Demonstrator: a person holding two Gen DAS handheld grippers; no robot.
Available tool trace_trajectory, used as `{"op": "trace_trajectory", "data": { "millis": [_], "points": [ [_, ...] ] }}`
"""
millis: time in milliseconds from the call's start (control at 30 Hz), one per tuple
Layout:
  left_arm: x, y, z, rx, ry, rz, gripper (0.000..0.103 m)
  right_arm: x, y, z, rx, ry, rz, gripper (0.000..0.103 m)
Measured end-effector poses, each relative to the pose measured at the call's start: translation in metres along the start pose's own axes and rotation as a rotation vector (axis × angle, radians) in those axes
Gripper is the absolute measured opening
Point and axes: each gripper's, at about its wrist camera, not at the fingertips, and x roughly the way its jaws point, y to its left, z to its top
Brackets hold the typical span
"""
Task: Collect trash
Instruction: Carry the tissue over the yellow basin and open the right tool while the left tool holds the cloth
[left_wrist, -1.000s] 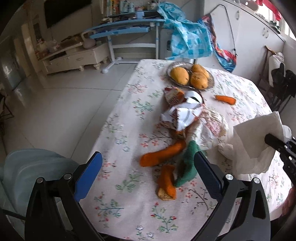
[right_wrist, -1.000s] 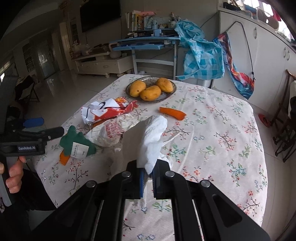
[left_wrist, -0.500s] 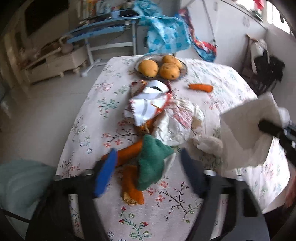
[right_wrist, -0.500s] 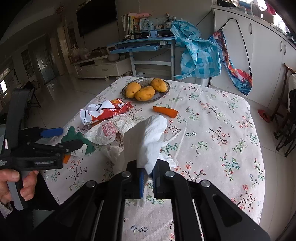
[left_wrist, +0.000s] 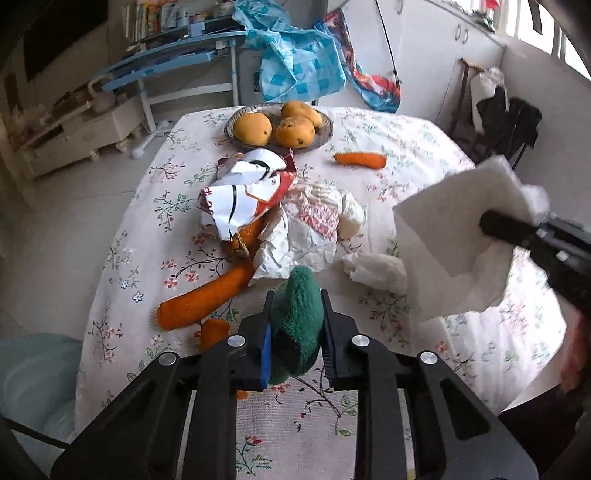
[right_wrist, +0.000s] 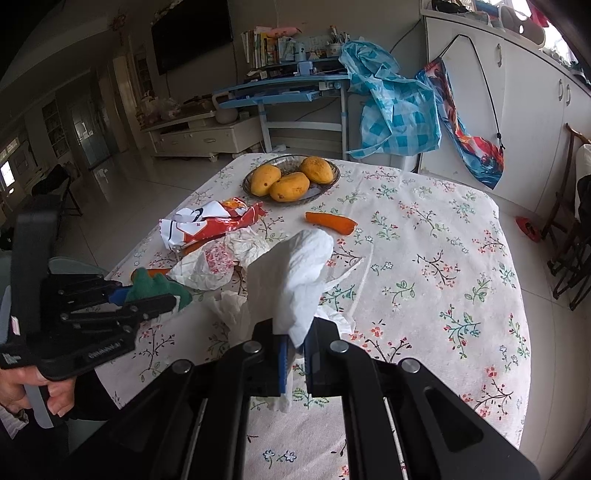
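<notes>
Closing on the green plush top (left_wrist: 297, 325) of a toy carrot near the table's (left_wrist: 406, 147) front edge, our left gripper (left_wrist: 295, 334) has just been drawing its jaws in, and the pads now pinch it. Our right gripper (right_wrist: 295, 354) is clamped tight on a white paper towel (right_wrist: 295, 284) raised off the cloth. We should lift straight and slowly, clear of the crumpled wrapper (left_wrist: 306, 236) just beyond.
</notes>
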Motion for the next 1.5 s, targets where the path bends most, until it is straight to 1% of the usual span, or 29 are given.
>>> {"op": "trace_trajectory", "data": {
  "millis": [100, 267, 400, 567, 833, 1167, 1367, 1500],
  "points": [
    [-0.006, 0.006, 0.002, -0.030, -0.020, -0.040, 0.021, 0.000, 0.001, 0.000, -0.001, -0.003, 0.000, 0.008],
    [-0.014, 0.011, 0.002, -0.059, -0.042, -0.058, 0.021, 0.000, 0.000, 0.001, 0.000, -0.003, -0.001, 0.008],
    [-0.021, 0.010, 0.002, -0.037, -0.058, -0.029, 0.021, -0.001, -0.002, 0.002, 0.004, -0.008, 0.001, 0.008],
    [-0.027, 0.013, 0.000, -0.033, -0.062, 0.010, 0.021, -0.007, -0.010, 0.003, 0.037, -0.022, 0.016, 0.008],
    [-0.042, 0.014, 0.001, -0.001, -0.101, 0.075, 0.021, -0.009, -0.009, 0.002, 0.036, -0.029, 0.017, 0.008],
    [-0.054, 0.006, 0.001, 0.048, -0.140, 0.119, 0.021, -0.014, -0.006, 0.001, 0.029, -0.044, 0.026, 0.008],
    [-0.063, 0.003, -0.001, 0.065, -0.159, 0.136, 0.021, -0.031, -0.002, -0.001, 0.035, -0.073, 0.058, 0.008],
    [-0.074, 0.005, -0.005, 0.056, -0.168, 0.148, 0.021, -0.046, 0.009, -0.011, 0.039, -0.085, 0.112, 0.008]
  ]
}}
